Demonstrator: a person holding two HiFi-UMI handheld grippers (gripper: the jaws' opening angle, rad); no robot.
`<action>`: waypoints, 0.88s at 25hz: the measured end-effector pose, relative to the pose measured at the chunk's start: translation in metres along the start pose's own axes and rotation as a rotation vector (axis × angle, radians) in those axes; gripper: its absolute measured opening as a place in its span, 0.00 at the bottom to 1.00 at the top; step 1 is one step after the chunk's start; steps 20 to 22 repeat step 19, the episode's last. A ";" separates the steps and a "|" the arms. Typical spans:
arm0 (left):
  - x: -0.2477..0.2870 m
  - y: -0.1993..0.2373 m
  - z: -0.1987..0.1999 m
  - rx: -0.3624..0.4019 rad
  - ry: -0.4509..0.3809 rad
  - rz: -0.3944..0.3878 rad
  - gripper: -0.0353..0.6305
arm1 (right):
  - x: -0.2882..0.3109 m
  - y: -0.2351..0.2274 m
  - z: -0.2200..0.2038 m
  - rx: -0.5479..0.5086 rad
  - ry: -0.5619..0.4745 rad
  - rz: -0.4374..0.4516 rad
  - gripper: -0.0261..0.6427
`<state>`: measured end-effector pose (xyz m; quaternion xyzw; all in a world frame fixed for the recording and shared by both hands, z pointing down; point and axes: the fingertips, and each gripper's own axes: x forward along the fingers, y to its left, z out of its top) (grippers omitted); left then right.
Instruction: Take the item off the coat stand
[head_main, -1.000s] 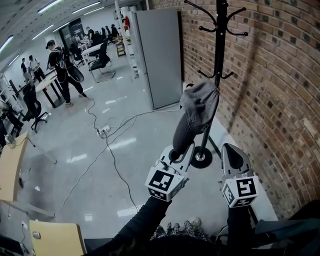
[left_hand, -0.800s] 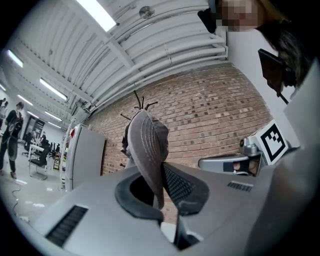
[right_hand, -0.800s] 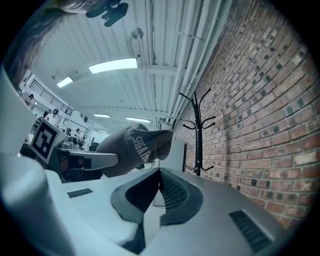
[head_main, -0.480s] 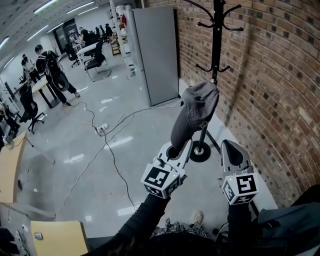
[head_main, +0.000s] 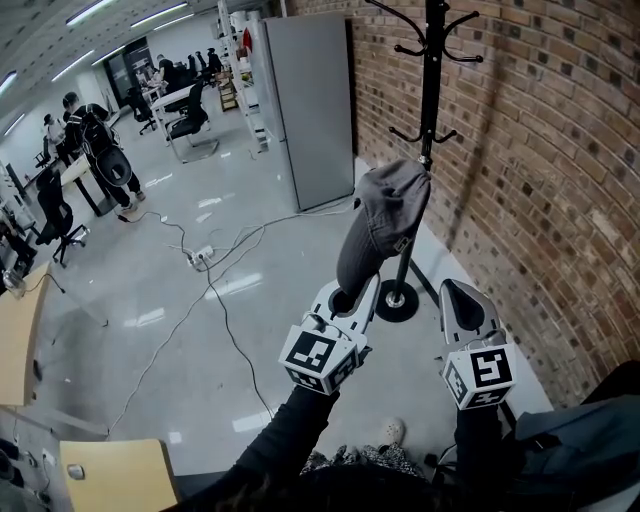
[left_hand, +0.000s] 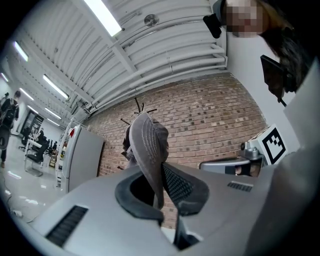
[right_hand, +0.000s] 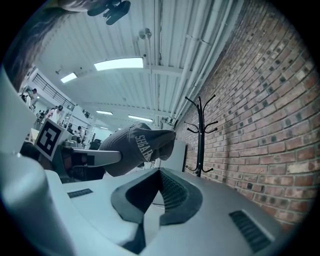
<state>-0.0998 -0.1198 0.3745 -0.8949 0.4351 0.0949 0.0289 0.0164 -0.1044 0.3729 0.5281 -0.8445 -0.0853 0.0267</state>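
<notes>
A grey cap (head_main: 385, 215) hangs free of the black coat stand (head_main: 432, 80), just in front of its pole. My left gripper (head_main: 350, 298) is shut on the cap's brim and holds it up. In the left gripper view the brim of the cap (left_hand: 147, 145) sits pinched between the pads of the left gripper (left_hand: 161, 200), and the stand's hooks (left_hand: 137, 105) peek out behind. My right gripper (head_main: 462, 300) stays beside it, shut and empty. The right gripper view shows the right gripper (right_hand: 159, 174) with its pads together, the cap (right_hand: 135, 147) to the left and the stand (right_hand: 200, 135) beyond.
A brick wall (head_main: 540, 150) runs along the right behind the stand. The stand's round base (head_main: 397, 300) rests on the glossy floor. A tall grey cabinet (head_main: 310, 100) stands further back, cables (head_main: 210, 260) trail across the floor, and people work at desks far left.
Both grippers and the cap have drifted slightly back from the stand's pole. The people in the background have shifted.
</notes>
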 end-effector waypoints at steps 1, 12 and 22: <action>-0.001 0.000 0.000 -0.003 -0.001 0.001 0.09 | -0.001 0.000 0.000 -0.001 0.002 -0.003 0.05; -0.004 0.006 0.001 -0.003 -0.008 0.011 0.09 | 0.004 0.003 0.001 -0.004 0.005 0.000 0.05; -0.006 0.011 0.003 -0.001 -0.011 0.018 0.09 | 0.008 0.006 0.003 -0.011 0.006 0.009 0.05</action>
